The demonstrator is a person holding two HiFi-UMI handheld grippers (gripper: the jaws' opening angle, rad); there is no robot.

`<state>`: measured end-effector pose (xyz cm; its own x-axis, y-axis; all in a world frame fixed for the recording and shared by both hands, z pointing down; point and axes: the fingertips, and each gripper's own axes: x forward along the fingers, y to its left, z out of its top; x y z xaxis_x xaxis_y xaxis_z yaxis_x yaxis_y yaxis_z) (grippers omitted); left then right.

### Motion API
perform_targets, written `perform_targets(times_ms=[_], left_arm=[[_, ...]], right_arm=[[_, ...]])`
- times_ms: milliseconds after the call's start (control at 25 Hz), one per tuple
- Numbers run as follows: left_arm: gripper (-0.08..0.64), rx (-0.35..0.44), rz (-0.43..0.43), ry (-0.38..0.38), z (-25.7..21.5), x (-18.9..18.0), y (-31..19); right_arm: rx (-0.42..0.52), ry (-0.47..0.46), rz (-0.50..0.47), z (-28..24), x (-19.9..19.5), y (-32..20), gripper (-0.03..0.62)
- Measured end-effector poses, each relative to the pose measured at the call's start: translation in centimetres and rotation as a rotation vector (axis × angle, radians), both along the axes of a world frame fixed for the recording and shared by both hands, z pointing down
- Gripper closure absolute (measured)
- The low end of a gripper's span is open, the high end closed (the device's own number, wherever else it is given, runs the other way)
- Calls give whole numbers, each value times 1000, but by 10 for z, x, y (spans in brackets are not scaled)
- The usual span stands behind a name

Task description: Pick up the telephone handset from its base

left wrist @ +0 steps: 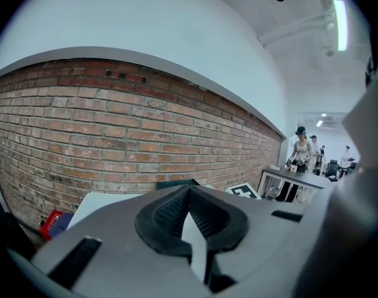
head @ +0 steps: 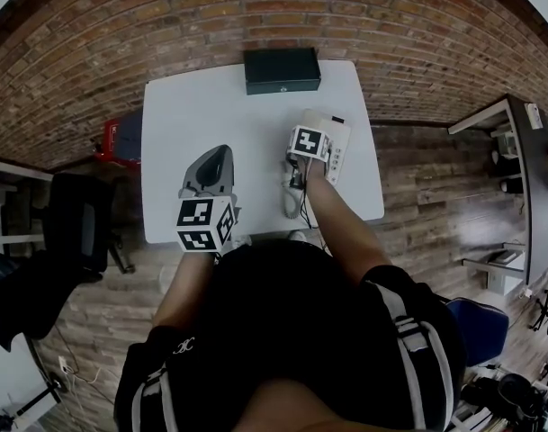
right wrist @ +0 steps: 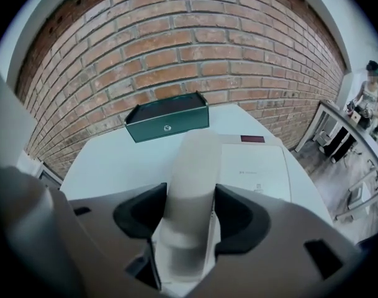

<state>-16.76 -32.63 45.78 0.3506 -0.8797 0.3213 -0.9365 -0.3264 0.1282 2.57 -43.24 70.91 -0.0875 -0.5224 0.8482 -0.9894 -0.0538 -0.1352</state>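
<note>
White table (head: 193, 115) by brick wall (head: 256, 16) | right gripper (right wrist: 192, 194) jaws wide, straddling telephone handset (right wrist: 195, 151), which lies on its base (right wrist: 257, 166) | left gripper (left wrist: 189, 194) jaws together, empty | my worry: rounded handset squirts out if I close off-centre.

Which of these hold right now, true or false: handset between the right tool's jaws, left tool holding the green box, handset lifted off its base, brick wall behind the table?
The handset stands between the right tool's jaws. True.
The left tool holds the green box. False: it is shut on nothing; the green box sits at the table's far edge.
The handset is lifted off its base. False: it lies on the base.
A brick wall stands behind the table. True.
</note>
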Motion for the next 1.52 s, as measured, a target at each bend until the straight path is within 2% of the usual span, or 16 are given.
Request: perform_targets(times_ms=[400,840,1040,1320,1520], left_arm=[[563,-8,1,16,3,1,0],[561,-14,41,21,6,16,-1],[562,-15,69,23,7,26,-4],[563,-18,118,26,10,42,-9],[563,-6,142,29,7,54,-12]], right_arm=[[-6,-29,9,1,-1,6,377],[134,-76,-15,-48,4,11,383],[256,-123,-40,-91,-1,8,383],[558,-254,-111,-163,-15,8,385],[764,-262,-147,-219,-11,15,385]])
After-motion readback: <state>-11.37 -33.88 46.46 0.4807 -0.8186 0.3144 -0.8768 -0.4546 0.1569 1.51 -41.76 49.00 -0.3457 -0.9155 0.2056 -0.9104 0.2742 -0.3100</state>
